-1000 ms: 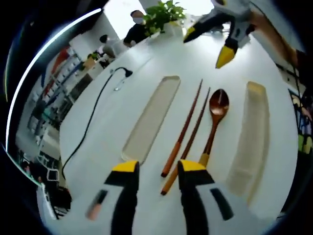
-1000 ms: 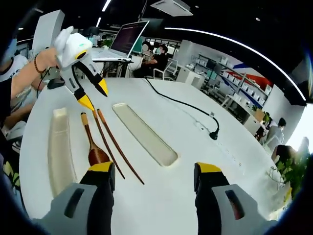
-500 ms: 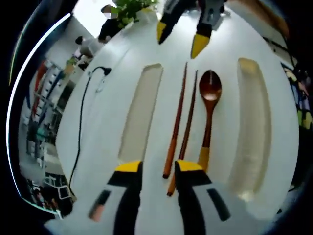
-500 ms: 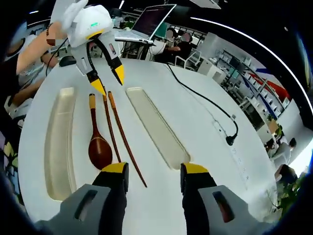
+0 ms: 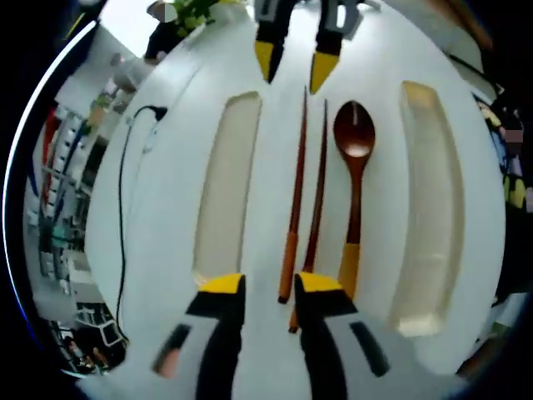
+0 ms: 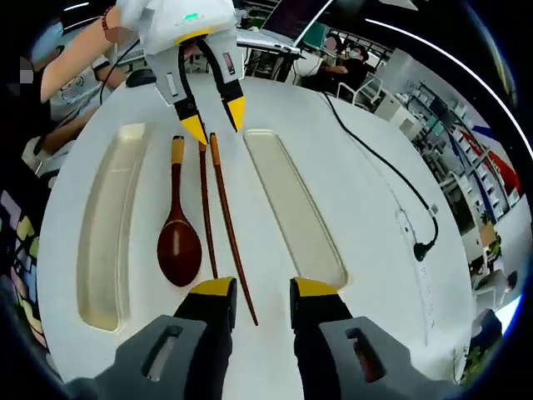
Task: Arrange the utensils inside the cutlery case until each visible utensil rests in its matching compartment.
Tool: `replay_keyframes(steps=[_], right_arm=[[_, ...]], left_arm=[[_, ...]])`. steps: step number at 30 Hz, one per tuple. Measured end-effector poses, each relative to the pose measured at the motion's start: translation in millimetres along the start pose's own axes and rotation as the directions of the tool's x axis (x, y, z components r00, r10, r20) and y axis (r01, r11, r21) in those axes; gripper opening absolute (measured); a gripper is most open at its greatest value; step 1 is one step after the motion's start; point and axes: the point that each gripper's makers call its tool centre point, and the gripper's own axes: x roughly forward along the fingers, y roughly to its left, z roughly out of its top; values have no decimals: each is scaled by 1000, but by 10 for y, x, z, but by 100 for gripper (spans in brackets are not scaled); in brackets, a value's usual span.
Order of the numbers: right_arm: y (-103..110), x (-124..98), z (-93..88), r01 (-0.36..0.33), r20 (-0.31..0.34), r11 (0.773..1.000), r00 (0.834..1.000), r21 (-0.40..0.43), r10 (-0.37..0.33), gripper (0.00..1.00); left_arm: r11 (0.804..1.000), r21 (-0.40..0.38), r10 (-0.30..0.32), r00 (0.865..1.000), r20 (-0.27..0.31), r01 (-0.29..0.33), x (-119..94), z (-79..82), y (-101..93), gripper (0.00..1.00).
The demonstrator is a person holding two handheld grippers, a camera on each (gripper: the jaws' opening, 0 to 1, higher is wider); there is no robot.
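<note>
Two brown chopsticks (image 5: pixel 295 208) (image 6: pixel 226 218) lie side by side on the white table, beside a wooden spoon (image 5: pixel 354 158) (image 6: pixel 179 243). Two long translucent case halves flank them: one next to the chopsticks (image 5: pixel 225 179) (image 6: pixel 291 200), the other beyond the spoon (image 5: pixel 429 200) (image 6: pixel 112 212); both hold nothing. My left gripper (image 5: pixel 271 283) (image 6: pixel 216 121) is open, its yellow tips straddling the orange-banded chopstick ends. My right gripper (image 6: pixel 262 287) (image 5: pixel 293 67) is open at the pointed ends, with one chopstick's tip reaching between its jaws.
A black power cable (image 5: pixel 123 192) (image 6: pixel 383 167) with its plug runs across the table past the nearer case half. A laptop (image 6: pixel 287 21) and seated people are at the far edge. A potted plant (image 5: pixel 196 10) stands on the opposite side.
Both grippers have closed in on opposite ends of the chopsticks. The right gripper's jaws have narrowed a good deal; the left's only slightly. The utensils and case halves lie as before.
</note>
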Motion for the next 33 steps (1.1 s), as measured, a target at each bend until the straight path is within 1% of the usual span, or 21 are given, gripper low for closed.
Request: replay_keyframes(steps=[1,3,4,6,10,13,15,17,18,20,21,22,23,24,25,27,30,31,33], right_arm=[[5,12,0,-6,-3,1000,1000,-5,6,25],[-2,43,-7,-22,-13,1000,1000,-20,22,25],[-2,68,-12,-39,-19,999,999,-25,39,25],[43,87,-27,-56,-25,998,998,-31,56,23],[-34,155,-16,-87,-37,996,996,-33,86,20],[47,168,-29,-100,-39,994,994,-31,99,19],[100,171,-40,-113,-41,993,993,-28,112,17],[128,170,-53,-121,-43,992,992,-27,120,17],[134,174,-59,-128,-46,991,991,-26,126,17],[144,189,-74,-140,-53,990,989,-29,138,17],[162,203,-95,-148,-55,989,988,-23,146,16],[195,195,-82,-166,-41,986,985,-5,165,14],[220,181,-101,-173,-41,985,984,5,173,12],[233,173,-113,-179,-40,984,983,10,179,10],[193,192,-97,-185,-39,982,982,21,186,10],[200,203,-81,-203,-31,979,978,37,204,7],[245,196,-72,-213,-4,975,977,63,214,5],[278,192,-71,-214,4,975,977,66,214,5],[335,187,-66,-213,14,974,977,71,213,5]], left_arm=[[1000,6,-6,1000,-6,6,8,-13,19,25],[1000,10,-16,1000,-10,16,16,-3,-17,24],[1000,6,-21,1000,-12,21,23,31,-98,24],[999,9,-35,999,-19,35,29,16,-150,24],[999,4,-54,998,-34,54,57,19,-222,23],[998,-2,-61,998,-33,61,71,41,-227,21],[997,-2,-73,997,-39,73,80,45,-273,21],[996,0,-91,994,-52,92,105,35,-323,20],[994,-2,-107,993,-47,107,99,41,-338,18],[994,-9,-111,993,-48,110,103,37,-341,17],[992,-1,-125,991,-49,125,103,39,-376,15],[990,3,-142,989,-50,142,106,40,-420,12],[988,-1,-156,986,-53,156,109,41,-455,9],[986,-4,-168,984,-57,168,117,64,-459,7],[986,-2,-164,985,-59,164,121,72,-457,7],[985,-1,-174,982,-70,175,121,87,-487,7],[977,47,-204,973,-104,210,121,78,-476,7],[974,49,-217,970,-110,223,123,81,-481,7],[972,20,-230,965,-124,234,124,81,-469,7]])
